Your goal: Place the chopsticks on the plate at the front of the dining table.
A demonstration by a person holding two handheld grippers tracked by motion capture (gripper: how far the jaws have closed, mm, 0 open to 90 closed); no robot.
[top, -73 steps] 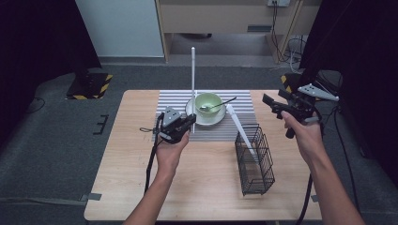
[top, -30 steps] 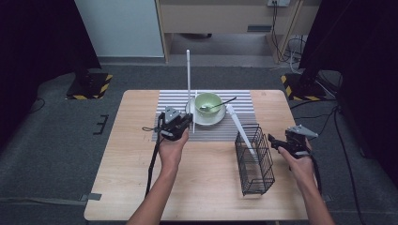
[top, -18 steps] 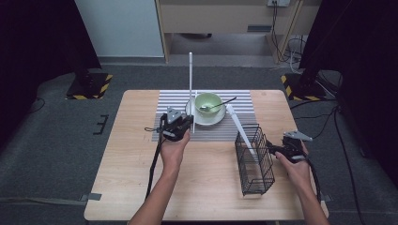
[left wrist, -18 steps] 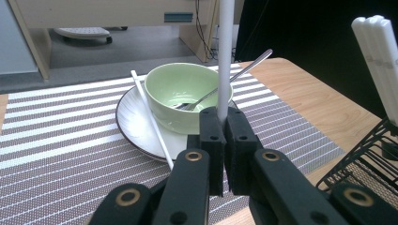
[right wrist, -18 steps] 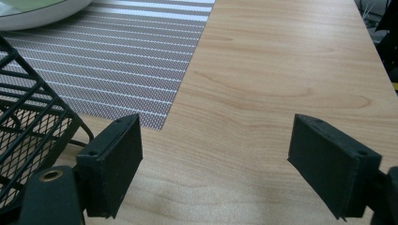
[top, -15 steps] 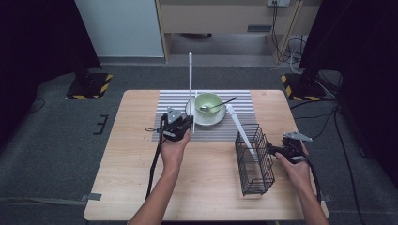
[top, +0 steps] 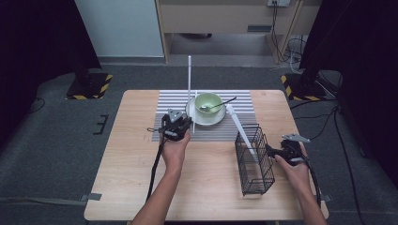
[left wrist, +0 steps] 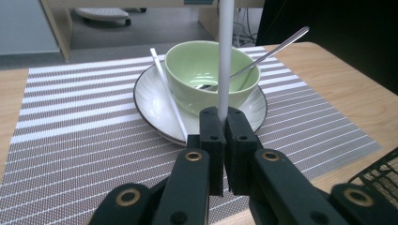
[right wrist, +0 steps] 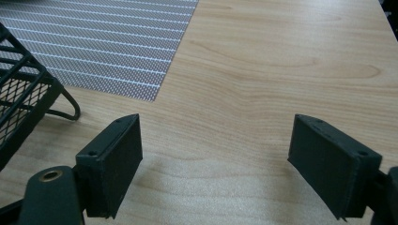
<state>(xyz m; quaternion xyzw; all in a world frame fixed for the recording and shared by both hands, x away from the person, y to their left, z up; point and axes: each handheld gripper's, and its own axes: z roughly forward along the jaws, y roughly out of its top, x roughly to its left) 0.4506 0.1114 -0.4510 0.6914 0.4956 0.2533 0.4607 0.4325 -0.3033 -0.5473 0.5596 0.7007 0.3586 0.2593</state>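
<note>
The left gripper (left wrist: 224, 123) pinches a thin white plastic chopstick (left wrist: 225, 56) upright, near the pale green ceramic bowl (left wrist: 211, 75). The right gripper (right wrist: 216, 159), fingers spread and empty, rests right of the black wire basket (top: 253, 159). Judged next: carry the chopstick right and drop it into that basket.

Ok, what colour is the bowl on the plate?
Pale green; the bowl shows best in the left gripper view, on the white plate.

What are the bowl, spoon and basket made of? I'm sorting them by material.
Bowl: probably glazed ceramic, pale green with glossy highlights. Spoon: likely polished metal, thin and shiny silver. Basket: apparently black-coated wire mesh, see-through with a matte look.
</note>
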